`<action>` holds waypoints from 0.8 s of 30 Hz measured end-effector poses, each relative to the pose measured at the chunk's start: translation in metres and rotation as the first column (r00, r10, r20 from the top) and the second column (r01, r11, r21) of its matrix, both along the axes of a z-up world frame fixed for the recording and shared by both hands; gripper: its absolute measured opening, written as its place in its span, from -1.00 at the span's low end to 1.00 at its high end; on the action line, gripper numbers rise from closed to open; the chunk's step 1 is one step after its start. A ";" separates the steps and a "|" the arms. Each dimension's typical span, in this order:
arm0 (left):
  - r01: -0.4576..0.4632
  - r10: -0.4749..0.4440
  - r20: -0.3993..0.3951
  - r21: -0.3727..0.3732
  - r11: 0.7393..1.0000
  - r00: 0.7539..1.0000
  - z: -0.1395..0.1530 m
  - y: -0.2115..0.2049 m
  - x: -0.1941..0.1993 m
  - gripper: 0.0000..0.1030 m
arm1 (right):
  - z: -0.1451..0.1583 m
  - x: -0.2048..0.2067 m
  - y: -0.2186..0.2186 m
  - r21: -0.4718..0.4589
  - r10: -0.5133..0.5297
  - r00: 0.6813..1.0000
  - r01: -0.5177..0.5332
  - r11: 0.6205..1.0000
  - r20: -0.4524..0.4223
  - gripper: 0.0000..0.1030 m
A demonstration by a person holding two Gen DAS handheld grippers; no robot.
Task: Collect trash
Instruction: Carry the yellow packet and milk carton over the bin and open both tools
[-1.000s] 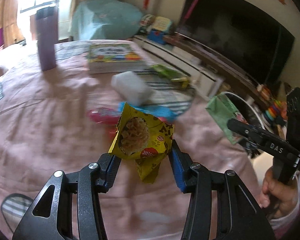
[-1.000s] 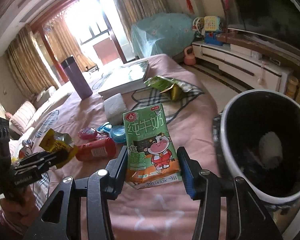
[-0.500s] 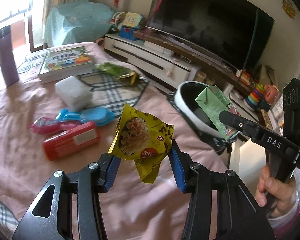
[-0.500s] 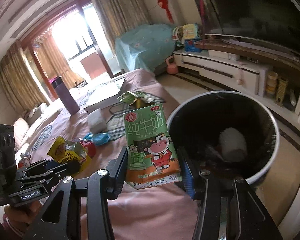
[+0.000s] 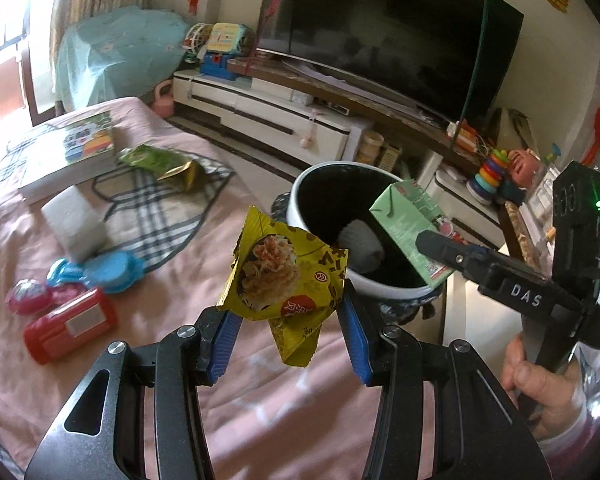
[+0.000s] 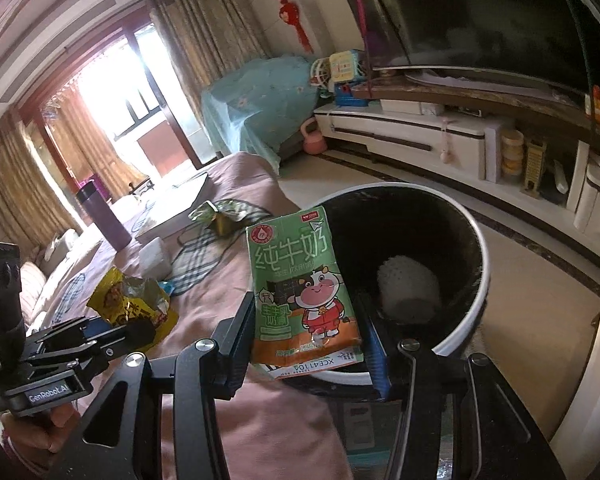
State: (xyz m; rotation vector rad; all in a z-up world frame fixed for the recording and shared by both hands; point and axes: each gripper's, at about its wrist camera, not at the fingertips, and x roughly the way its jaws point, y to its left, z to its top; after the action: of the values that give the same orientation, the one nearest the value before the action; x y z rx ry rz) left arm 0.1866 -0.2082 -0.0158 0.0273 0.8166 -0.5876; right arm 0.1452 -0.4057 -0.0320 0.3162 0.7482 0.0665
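Observation:
My left gripper (image 5: pixel 286 326) is shut on a yellow snack wrapper (image 5: pixel 284 276) and holds it above the pink table, just short of the trash bin (image 5: pixel 300 188). My right gripper (image 6: pixel 306 344) is shut on a green milk carton (image 6: pixel 300 284) at the near rim of the bin (image 6: pixel 482 280). The bin is round, white-rimmed and black inside, with a white crumpled ball (image 6: pixel 408 288) at the bottom. The carton also shows in the left wrist view (image 5: pixel 412 228), tilted over the bin's opening. The wrapper shows in the right wrist view (image 6: pixel 130 300).
On the pink tablecloth (image 5: pixel 40 360) lie a red packet (image 5: pixel 70 326), blue lids (image 5: pixel 100 268), a white tissue block (image 5: pixel 74 220), a green wrapper (image 5: pixel 160 162) and a book (image 5: pixel 68 156). A purple flask (image 6: pixel 104 222) stands farther back. A TV stand (image 5: pixel 268 108) runs behind the bin.
Both grippers have swung toward the bin with their loads. The bin has come closer in both views, and the carton is now over its opening.

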 end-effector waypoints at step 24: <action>0.087 -0.085 -0.036 0.044 0.995 0.996 -0.003 -0.077 0.037 -0.06 | -0.004 0.015 -0.048 -0.007 -0.058 0.998 0.058 0.998 -0.034 -0.05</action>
State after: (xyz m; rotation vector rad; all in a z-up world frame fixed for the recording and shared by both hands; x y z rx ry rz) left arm 0.2237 -0.2847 -0.0191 0.0947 0.8652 -0.6520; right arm 0.1601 -0.4533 -0.0356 0.3341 0.7725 0.0044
